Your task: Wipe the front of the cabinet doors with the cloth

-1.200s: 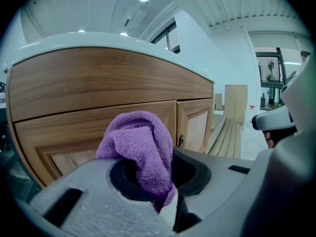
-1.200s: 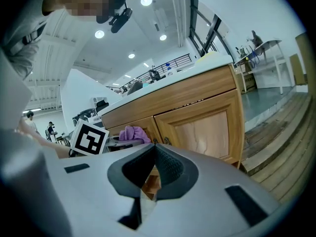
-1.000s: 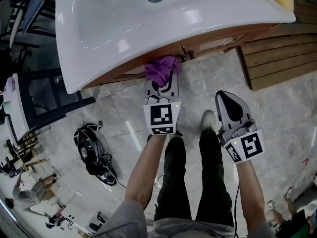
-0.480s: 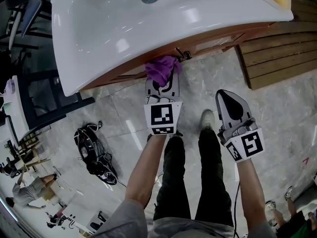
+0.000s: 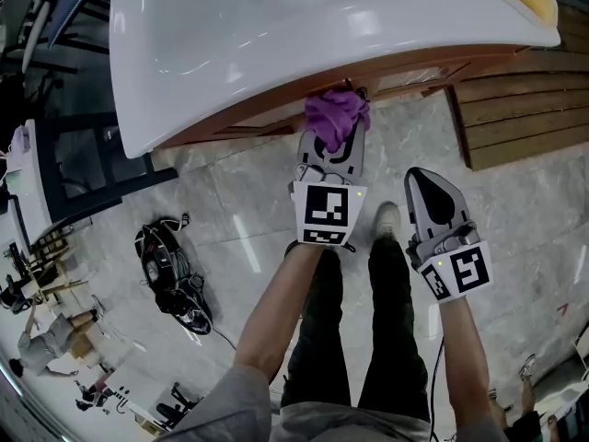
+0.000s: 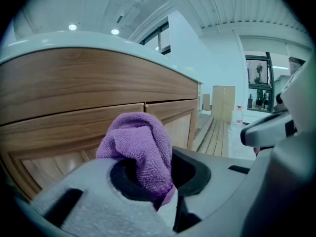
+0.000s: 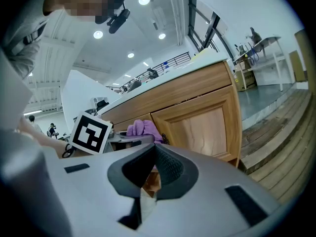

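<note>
Seen from above, a person stands facing a wooden cabinet (image 5: pixel 248 122) with a white sink counter (image 5: pixel 230 44) on top, holding a gripper in each hand.

The left gripper (image 5: pixel 329 150) reaches forward to the cabinet front, just under the counter's front edge. Its fingers are pinching a bunched purple cloth (image 5: pixel 336 118), which bulges out past the fingertips. In the left gripper view, the cloth (image 6: pixel 140 147) sits right in front of the seam between two cabinet doors (image 6: pixel 74 117), high on the panels. It is very close to the wood, but whether it actually touches cannot be made out.

The right gripper (image 5: pixel 421 180) is held back from the cabinet, over the pale stone floor (image 5: pixel 212 210), beside the person's right leg. Its fingers are pressed together with nothing between them. The right gripper view looks past its own closed tips (image 7: pixel 150 177) to a framed cabinet door (image 7: pixel 207 127), with the cloth (image 7: pixel 140 128) off to the left.

A slatted wooden platform (image 5: pixel 515 109) lies on the floor, right of the cabinet.
</note>
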Motion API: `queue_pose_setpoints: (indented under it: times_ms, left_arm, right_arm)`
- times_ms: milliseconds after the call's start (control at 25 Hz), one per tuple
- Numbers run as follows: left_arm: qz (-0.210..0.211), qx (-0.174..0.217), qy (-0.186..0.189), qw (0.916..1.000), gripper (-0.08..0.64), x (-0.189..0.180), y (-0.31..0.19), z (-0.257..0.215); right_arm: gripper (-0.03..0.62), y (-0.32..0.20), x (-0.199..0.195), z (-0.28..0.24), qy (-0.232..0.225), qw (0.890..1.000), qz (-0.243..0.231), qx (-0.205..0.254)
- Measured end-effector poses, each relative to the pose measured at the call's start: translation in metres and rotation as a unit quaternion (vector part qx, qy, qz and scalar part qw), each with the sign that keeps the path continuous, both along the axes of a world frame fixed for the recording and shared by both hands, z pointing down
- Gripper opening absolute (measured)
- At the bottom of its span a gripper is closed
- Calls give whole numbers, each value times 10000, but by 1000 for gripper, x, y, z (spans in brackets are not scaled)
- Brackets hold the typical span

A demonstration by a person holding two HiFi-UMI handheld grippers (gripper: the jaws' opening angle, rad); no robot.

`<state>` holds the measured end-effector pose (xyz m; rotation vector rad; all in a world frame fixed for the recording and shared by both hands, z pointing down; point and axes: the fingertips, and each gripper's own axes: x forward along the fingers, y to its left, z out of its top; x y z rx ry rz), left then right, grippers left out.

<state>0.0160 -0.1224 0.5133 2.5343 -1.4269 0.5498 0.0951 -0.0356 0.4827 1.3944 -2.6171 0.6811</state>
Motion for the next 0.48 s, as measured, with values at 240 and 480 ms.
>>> queue_pose_setpoints:
  times_ms: [240,480]
  left_arm:
    - [26,98,132,9999,74,-2,11,-10]
    - [-68,250,306,9992,74,-20,29,-32]
  right_arm:
    - [11,4,-9,-6,17,10000,-67,60]
    - [11,5,-23,-17,-21,9999,-125,95]
